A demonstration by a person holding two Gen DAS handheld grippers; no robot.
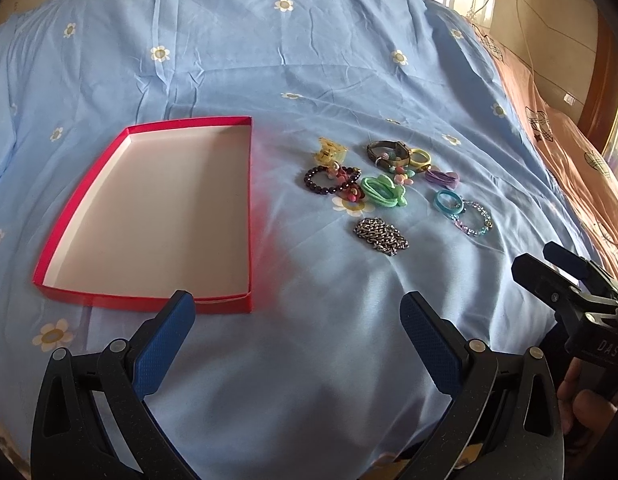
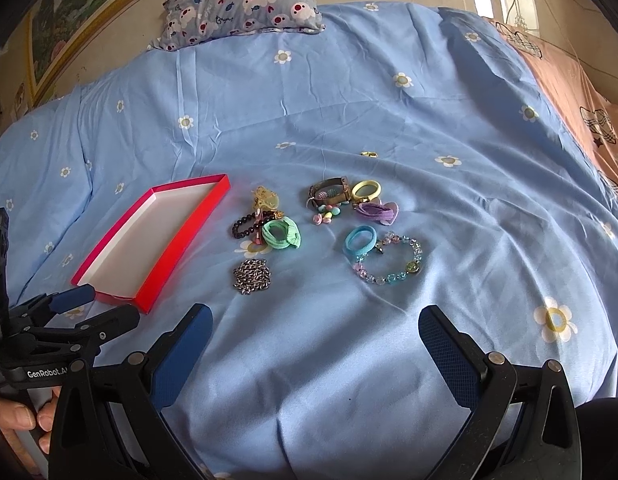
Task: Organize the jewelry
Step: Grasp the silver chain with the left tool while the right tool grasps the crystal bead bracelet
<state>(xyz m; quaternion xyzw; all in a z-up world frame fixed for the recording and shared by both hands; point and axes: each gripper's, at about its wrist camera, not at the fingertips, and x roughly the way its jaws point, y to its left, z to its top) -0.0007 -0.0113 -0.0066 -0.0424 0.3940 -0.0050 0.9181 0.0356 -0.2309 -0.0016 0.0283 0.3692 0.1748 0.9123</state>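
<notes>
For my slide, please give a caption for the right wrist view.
Open right gripper faces jewelry on a blue bedsheet, red box at left.

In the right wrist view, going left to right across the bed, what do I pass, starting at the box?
Red shallow cardboard box → silver metal chain in a heap → green fabric hair tie → clear pastel beaded bracelet. The cluttered pieces behind them overlap too much to rank.

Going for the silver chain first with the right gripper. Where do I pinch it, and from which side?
Probably from straight above. The silver chain lies heaped flat on the bedsheet, apart from the other pieces, with no handle or edge. Bring the open right gripper down and close across the heap's middle.
</notes>
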